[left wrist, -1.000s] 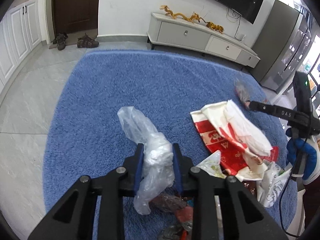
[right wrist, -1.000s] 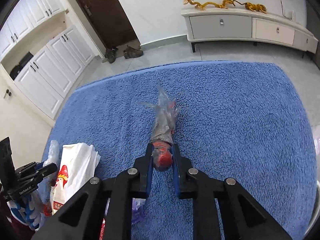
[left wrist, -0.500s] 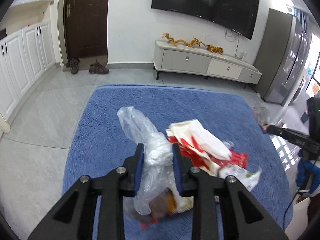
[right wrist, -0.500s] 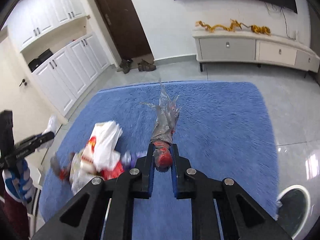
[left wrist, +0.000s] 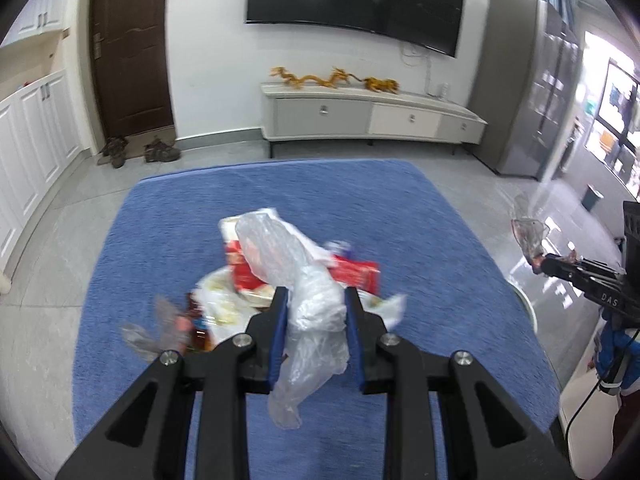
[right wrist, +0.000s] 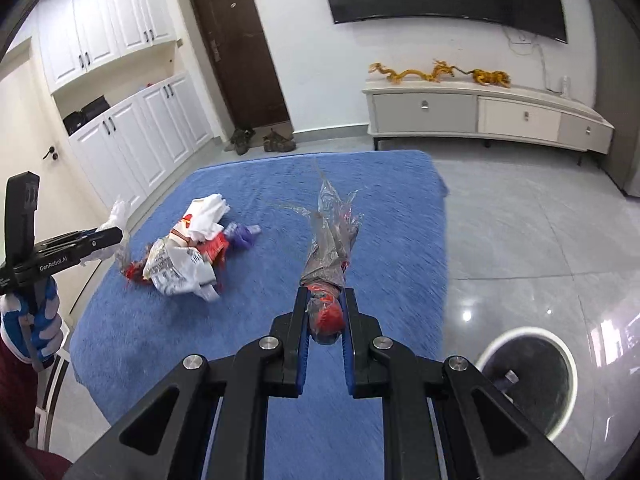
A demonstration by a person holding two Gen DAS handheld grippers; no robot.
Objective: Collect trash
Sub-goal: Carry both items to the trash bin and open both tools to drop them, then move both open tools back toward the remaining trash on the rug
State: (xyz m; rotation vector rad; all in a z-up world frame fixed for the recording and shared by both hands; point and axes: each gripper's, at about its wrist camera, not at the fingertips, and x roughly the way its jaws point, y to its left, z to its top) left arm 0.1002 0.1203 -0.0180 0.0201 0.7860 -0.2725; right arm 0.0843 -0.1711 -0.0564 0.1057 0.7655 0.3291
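My left gripper (left wrist: 316, 300) is shut on a crumpled clear plastic bag (left wrist: 304, 292), held up over the blue rug (left wrist: 400, 216). My right gripper (right wrist: 325, 304) is shut on a twisted clear wrapper with a red end (right wrist: 330, 248), also lifted. On the rug lies a heap of trash (right wrist: 188, 248): red-and-white packets, white bags, a purple scrap. The same trash heap (left wrist: 352, 272) shows behind the bag in the left wrist view. A round white bin with a dark inside (right wrist: 528, 380) stands on the tiles at the right. Each gripper shows in the other's view: the right gripper (left wrist: 540, 264), the left gripper (right wrist: 116, 236).
A low white TV cabinet (right wrist: 480, 112) with gold dragon figures lines the far wall under a wall-mounted TV. White cupboards (right wrist: 132, 140), a brown door and shoes (right wrist: 260, 140) are at the left. A grey fridge (left wrist: 520, 88) stands at the right. A blue-gloved hand (right wrist: 32, 324) grips the left handle.
Both grippers have risen and drawn back from the rug with their loads. The trash heap now lies farther off, and the white bin has come into the right wrist view.
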